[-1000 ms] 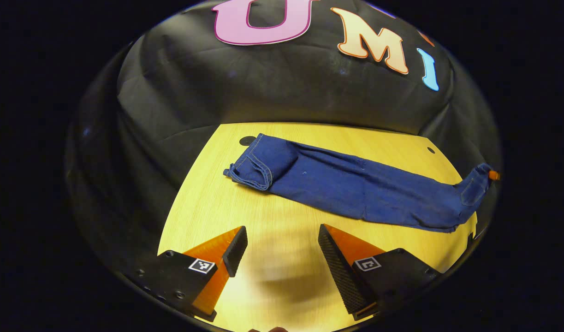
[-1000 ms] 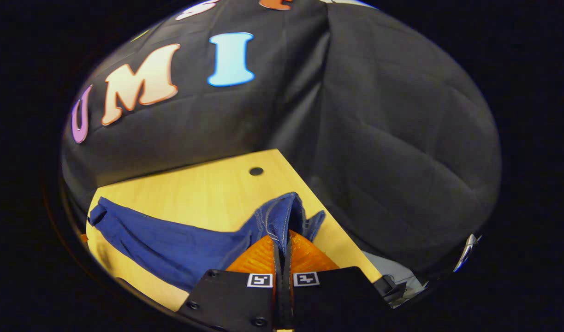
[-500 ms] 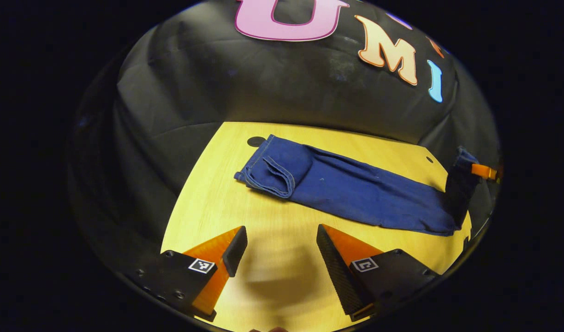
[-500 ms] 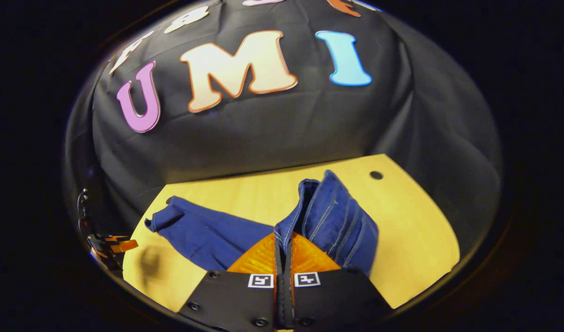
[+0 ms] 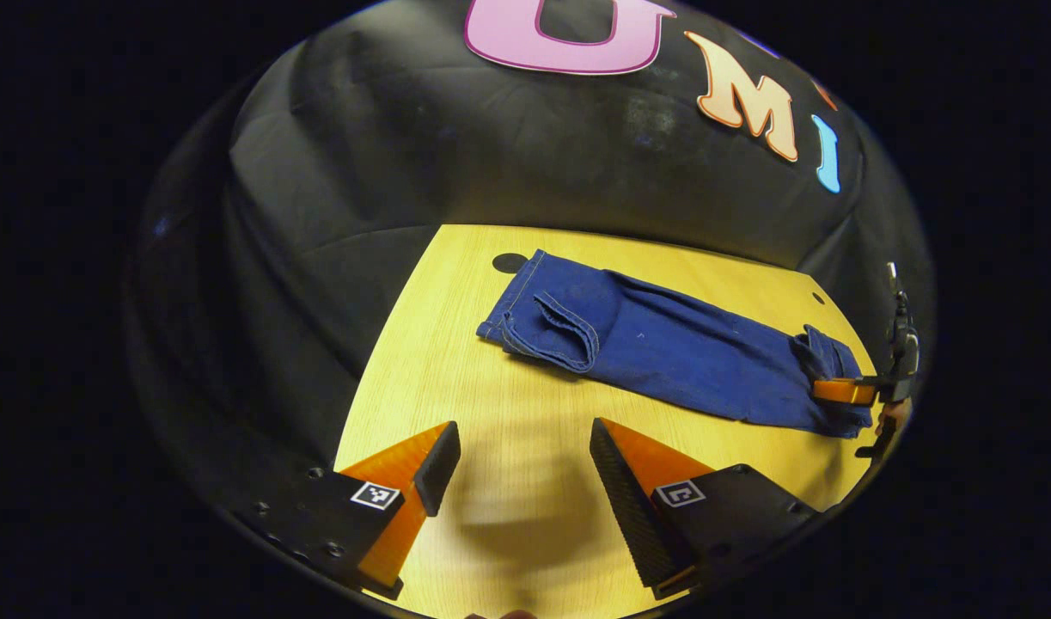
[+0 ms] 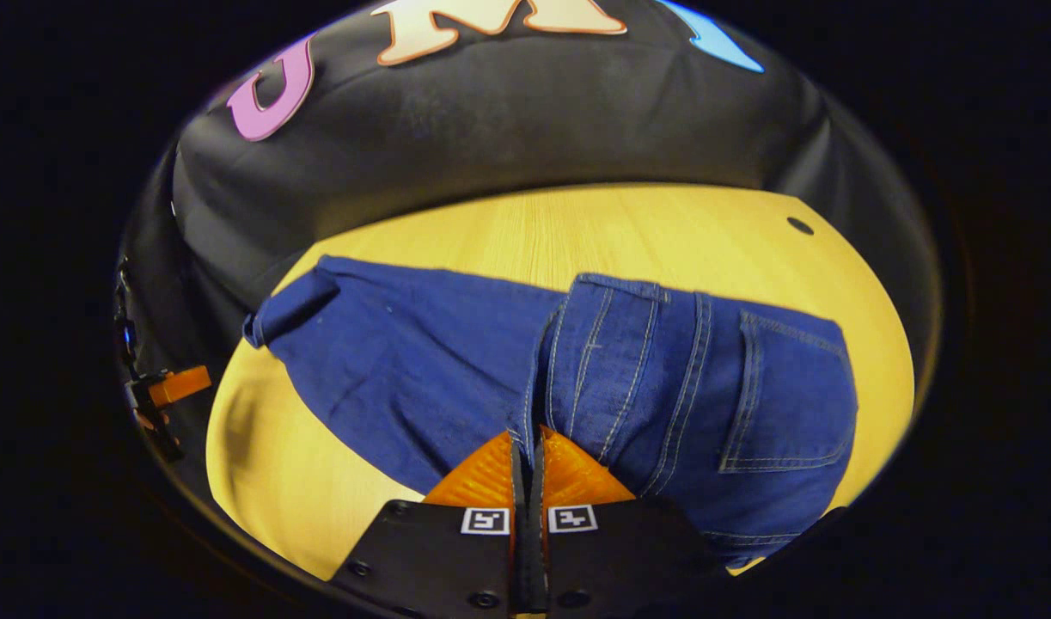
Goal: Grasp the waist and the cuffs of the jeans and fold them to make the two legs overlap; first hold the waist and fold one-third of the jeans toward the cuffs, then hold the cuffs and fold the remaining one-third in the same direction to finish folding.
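In the left gripper view we see the jeans (image 5: 671, 348) lying flat on the yellow wood bench (image 5: 456, 378), a long blue strip w/ its long axis running from upper centre of the frame down toward the right edge. The cuffs (image 5: 538, 322) sit at the upper-left end, one hem curled over; they point toward a dark hole (image 5: 509, 262) in the bench top just beside them. The waist end is at the far right of that view, bunched where the right gripper (image 5: 843, 391) meets it.

In the right gripper view the waist (image 6: 615, 288) part lies doubled over onto the legs: back pocket (image 6: 783, 395) and belt loops face up, centre-right of frame, while the legs stretch off to the upper left, ending in the cuffs (image 6: 289, 309). The right gripper (image 6: 529, 443) at bottom centre has its fingers pressed together w/ a denim edge pinched between them.

The left gripper (image 5: 521, 456), bottom of its own view, has fingers spread wide apart, nothing between them, over bare bench w/ its shadow below, near the cuff end but apart from the cloth. It also shows small at the left edge of the right gripper view (image 6: 168, 391).

A second small hole (image 6: 800, 225) sits at the upper right of the bench, clear of the jeans. Black cloth wall (image 5: 508, 163) behind the bench. Nothing lies between the left gripper and the cuffs.
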The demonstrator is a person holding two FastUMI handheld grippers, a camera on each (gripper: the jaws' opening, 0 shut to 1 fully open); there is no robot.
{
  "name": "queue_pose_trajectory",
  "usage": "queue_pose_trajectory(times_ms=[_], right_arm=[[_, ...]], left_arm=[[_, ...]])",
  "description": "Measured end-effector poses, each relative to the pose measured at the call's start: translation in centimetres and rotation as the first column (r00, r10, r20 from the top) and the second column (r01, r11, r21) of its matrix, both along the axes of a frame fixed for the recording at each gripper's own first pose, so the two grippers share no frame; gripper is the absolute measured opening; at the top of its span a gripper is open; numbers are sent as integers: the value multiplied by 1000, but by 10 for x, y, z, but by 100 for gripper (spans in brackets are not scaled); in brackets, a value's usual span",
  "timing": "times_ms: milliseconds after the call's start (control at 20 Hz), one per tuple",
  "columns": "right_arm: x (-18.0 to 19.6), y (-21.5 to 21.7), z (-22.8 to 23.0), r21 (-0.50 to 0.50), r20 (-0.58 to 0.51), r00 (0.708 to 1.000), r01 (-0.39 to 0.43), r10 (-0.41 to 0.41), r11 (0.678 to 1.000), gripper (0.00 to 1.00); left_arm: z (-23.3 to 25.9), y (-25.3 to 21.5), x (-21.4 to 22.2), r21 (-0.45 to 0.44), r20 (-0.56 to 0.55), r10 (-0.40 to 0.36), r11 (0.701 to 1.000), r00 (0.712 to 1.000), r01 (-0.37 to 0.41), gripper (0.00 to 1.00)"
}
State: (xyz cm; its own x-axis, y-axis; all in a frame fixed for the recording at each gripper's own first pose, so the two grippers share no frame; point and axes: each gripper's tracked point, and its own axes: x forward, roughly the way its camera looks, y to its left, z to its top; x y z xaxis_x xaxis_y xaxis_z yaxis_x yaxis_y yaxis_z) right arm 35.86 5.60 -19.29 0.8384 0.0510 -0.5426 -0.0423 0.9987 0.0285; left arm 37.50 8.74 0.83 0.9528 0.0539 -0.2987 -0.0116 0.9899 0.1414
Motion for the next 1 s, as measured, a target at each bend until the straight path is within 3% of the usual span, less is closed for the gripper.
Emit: queue_pose_trajectory(times_ms=[150,500,800,900,1000], right_arm=[[-1,1,-4,-56,59,998,-19,23,998,0],[-1,3,-7,-90,-2,989,-149,149,985,1],[10,-1,-2,-46,-73,982,-180,176,983,0],[9,-4,9,-7,-58,980,-189,188,982,2],[1,-3,13,35,-53,978,-200,202,979,19]], left_arm=[[2,1,2,-6,7,1,1000,1000,-1,92],[3,0,3,-19,-1,8,1000,1000,-8,92],[-6,-6,14,-44,-134,-66,997,989,61,92],[-5,-14,14,-34,-162,-86,996,983,82,95],[-5,-16,13,-24,-163,-94,996,982,91,95]])
